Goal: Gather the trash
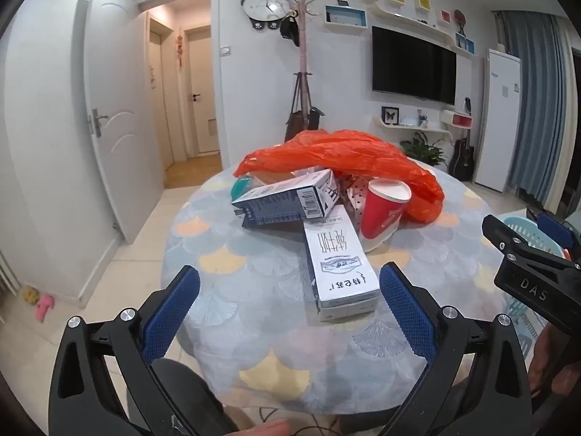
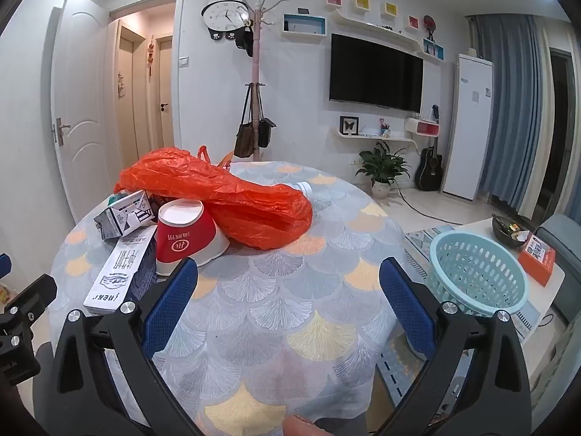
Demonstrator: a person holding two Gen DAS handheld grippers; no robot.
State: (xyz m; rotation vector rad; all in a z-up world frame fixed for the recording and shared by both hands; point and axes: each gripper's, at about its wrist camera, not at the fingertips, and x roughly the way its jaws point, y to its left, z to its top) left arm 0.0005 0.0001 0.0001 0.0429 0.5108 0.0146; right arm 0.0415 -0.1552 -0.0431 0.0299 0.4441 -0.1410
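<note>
Both tools hang over the near edge of the round table, nothing taken up yet. Left gripper: fingers spread wide, empty, aimed at the long white milk carton at frame centre, its near end lying just between and beyond the tips. Right gripper: fingers likewise wide apart, empty, only patterned cloth between them.

Trash sits in one heap, centre of the left view, left-centre of the right view: the white carton, a dark blue carton lying across its far end, a red paper cup tipped on its side, and an orange plastic bag draped over the back of the pile. A pale blue basket stands off the table at lower right of the right view — the likely bin, by my reading.

Judged best start: the white carton, nearest. Close on its long sides, near the free end, and draw it toward the table edge before lifting — the blue carton rests on it and may slide.
</note>
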